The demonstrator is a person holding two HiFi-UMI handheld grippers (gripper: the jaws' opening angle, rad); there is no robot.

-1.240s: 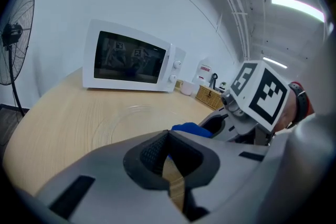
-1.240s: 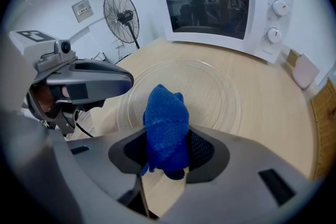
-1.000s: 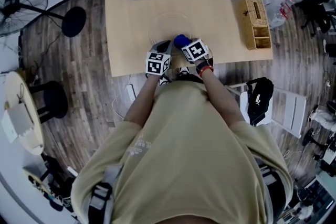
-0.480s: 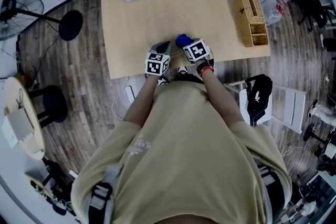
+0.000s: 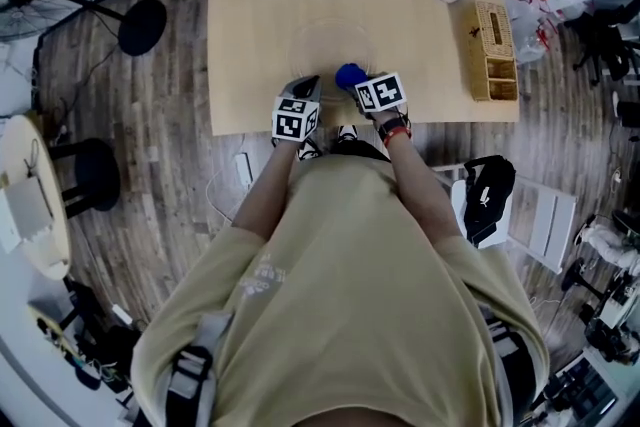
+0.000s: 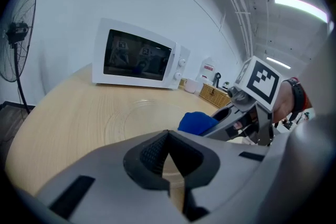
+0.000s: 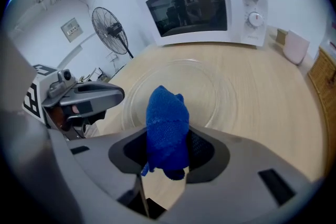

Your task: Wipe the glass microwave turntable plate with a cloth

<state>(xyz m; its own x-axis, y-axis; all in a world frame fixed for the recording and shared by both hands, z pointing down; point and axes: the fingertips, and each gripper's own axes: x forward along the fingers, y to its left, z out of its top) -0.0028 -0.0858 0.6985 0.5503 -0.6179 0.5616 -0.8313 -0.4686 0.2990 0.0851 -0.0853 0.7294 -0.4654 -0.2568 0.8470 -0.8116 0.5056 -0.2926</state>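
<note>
No real change vs 1 s ago: R hand-held gripper [image 7: 168, 157] still clamped on blue cloth [image 7: 167, 123], L hand-held gripper [image 6: 167, 152] shut, empty. Both near glass turntable plate [image 7: 215, 86] rim, so wipe prob. not begun.

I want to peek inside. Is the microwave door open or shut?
Shut. The microwave door lies flat, level with the knob panel beside it, in both gripper views.

Clear glass plate [image 7: 212, 93], flat; blue cloth [image 7: 167, 128], bunched.
</note>
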